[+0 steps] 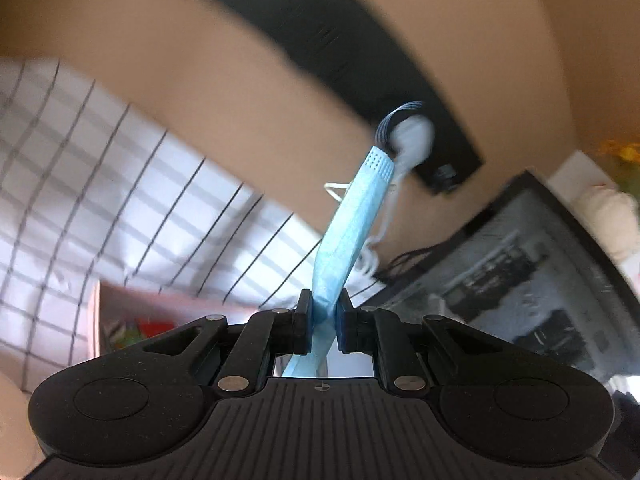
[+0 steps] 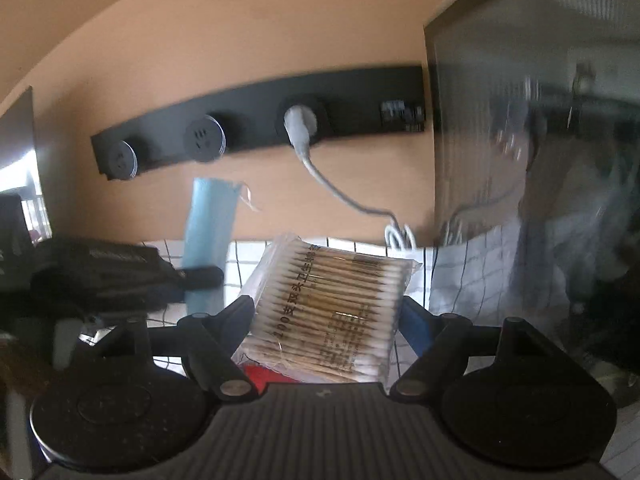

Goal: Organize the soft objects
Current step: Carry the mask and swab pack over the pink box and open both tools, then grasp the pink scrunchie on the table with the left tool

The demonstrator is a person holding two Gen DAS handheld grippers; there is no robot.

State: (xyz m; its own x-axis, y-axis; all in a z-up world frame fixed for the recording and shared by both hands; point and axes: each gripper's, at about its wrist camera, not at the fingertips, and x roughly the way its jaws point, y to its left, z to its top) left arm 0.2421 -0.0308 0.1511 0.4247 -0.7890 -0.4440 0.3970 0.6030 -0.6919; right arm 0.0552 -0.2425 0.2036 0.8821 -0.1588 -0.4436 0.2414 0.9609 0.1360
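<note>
left claw (image 1: 323,312): clamped on blue face mask (image 1: 352,216) | right claw (image 2: 328,316): gripping cotton-swab pack (image 2: 328,300) | label: "200支双头"

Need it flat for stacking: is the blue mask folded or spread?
Folded: the blue mask stands as a narrow strip clamped in the left claw.
</note>
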